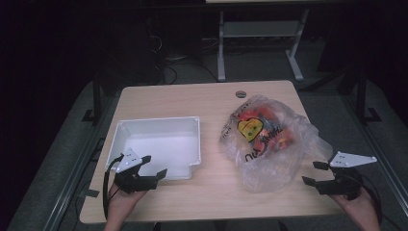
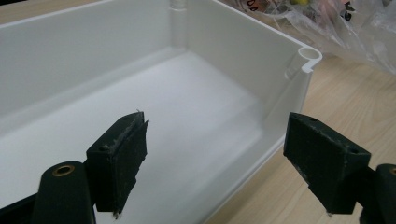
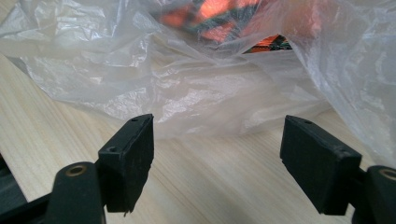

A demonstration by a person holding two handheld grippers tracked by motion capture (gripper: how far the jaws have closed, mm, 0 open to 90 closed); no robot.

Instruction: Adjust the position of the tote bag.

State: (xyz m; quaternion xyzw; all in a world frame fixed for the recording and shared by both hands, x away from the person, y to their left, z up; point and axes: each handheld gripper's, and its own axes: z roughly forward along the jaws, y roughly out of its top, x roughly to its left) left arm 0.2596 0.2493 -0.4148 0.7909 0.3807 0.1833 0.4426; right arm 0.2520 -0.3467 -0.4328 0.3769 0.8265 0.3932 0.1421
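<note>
White plastic forms the tray (image 1: pixel 159 139) just ahead of the left gripper (image 1: pixel 153 169) in the high view, while the clear plastic bag (image 1: pixel 269 139) (orange and yellow items inside) lies just left of the right gripper (image 1: pixel 313 173) on the wooden table (image 1: pixel 192 101). Left gripper view: jaws wide apart, straddling the tray's near wall (image 2: pixel 261 154) — nothing held. Right gripper view: jaws spread, empty — the bag (image 3: pixel 196 93) sits just beyond them.
</note>
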